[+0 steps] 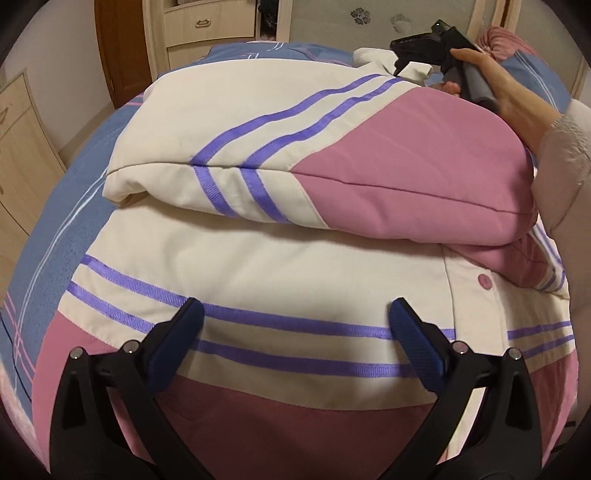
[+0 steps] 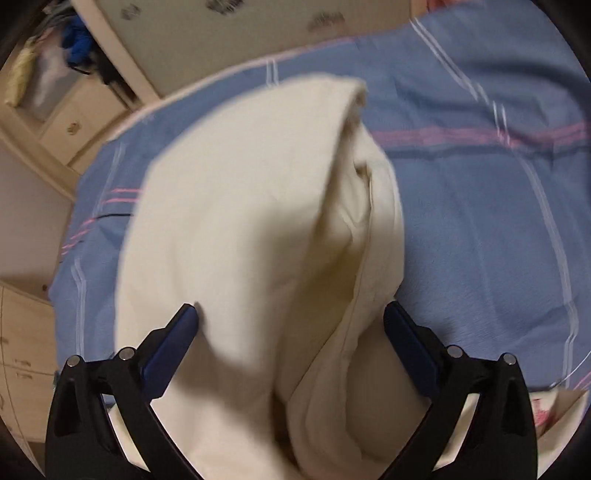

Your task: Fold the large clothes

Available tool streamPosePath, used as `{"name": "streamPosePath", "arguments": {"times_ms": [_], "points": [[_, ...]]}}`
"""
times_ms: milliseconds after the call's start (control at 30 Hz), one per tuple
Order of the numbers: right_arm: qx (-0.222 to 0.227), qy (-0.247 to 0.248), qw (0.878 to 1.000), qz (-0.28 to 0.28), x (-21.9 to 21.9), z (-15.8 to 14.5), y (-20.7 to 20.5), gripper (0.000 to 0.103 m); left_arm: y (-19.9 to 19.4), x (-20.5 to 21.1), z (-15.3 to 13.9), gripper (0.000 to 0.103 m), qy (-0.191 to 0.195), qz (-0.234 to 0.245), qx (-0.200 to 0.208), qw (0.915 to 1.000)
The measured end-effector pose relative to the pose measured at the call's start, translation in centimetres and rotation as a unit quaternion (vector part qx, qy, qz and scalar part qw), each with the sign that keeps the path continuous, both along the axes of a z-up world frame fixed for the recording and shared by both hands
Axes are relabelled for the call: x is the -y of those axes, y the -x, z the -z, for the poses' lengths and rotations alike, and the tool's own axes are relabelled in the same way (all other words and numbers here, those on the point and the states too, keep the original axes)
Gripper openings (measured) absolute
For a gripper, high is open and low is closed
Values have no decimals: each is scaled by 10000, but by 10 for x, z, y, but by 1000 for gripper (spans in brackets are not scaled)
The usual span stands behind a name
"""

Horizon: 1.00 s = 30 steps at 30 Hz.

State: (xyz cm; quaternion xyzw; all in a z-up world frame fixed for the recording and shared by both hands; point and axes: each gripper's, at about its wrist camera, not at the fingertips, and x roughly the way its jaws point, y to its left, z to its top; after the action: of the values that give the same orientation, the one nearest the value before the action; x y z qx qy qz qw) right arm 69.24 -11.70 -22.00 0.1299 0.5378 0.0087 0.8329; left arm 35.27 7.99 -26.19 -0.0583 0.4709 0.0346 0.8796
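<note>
A large padded jacket point(image 1: 295, 236), cream and pink with purple stripes, lies on the bed, with one part folded over its upper half. My left gripper point(image 1: 295, 314) is open and empty, hovering over the jacket's lower stripes. My right gripper point(image 2: 290, 314) is open, with a cream part of the jacket point(image 2: 258, 229) bunched between its spread fingers; whether the pads touch it I cannot tell. In the left wrist view the right gripper point(image 1: 410, 55) shows at the jacket's far end, held by a hand.
A blue bed cover point(image 2: 480, 206) with pink and white lines lies under the jacket. Cream wooden drawers point(image 1: 207, 22) and a brown door point(image 1: 122, 48) stand beyond the bed. A pink pillow point(image 1: 506, 40) sits at the far right.
</note>
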Motion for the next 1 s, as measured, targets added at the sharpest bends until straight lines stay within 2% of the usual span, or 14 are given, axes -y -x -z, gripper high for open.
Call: {"name": "streamPosePath", "arguments": {"times_ms": [33,133,167,233,333,433,567,633,700,767,833,900,967,1000], "points": [[134,-3,9999,-1,-1,-3,2,94,0,0,0,101,-12,-5,6,10000],[471,-93,9988,-73,0,-21,13,24,4,-4,-1,101,66,-53,31,10000],[666,-229,9975,-44,2,-32,20,12,5,-4,-2,101,79,-57,33,9999],[1207,-555,9910,-134,6,-58,39,7,5,-6,-2,101,115,-53,40,9999],[2016,-702,9737,-800,1,-101,90,6,4,-11,-3,101,285,-45,69,9996],[2561,-976,9486,-1583,2,-134,172,5,8,-19,-5,101,523,-54,109,9986],[2676,-782,9251,-2579,0,-135,287,5,9,-30,-7,101,926,-156,186,9954],[2276,-690,9257,-2940,0,-108,325,5,10,-32,-8,101,1075,-184,208,9938],[1937,-259,9282,-3165,-1,-79,352,5,13,-39,-9,101,1278,-230,252,9912],[1588,221,9372,-3097,7,-49,364,6,17,-51,-10,101,1593,-353,312,9861],[1493,58,9458,-2882,22,-43,364,9,18,-58,-10,101,1777,-373,336,9828],[1542,-140,9573,-2442,35,-52,361,25,22,-61,-13,101,1794,-370,368,9824],[1635,-365,9609,-2206,43,-69,363,72,22,-58,-15,101,1607,-115,316,9864],[1803,-458,9590,-2137,45,-78,366,79,23,-56,-15,101,1502,-32,295,9882]]}}
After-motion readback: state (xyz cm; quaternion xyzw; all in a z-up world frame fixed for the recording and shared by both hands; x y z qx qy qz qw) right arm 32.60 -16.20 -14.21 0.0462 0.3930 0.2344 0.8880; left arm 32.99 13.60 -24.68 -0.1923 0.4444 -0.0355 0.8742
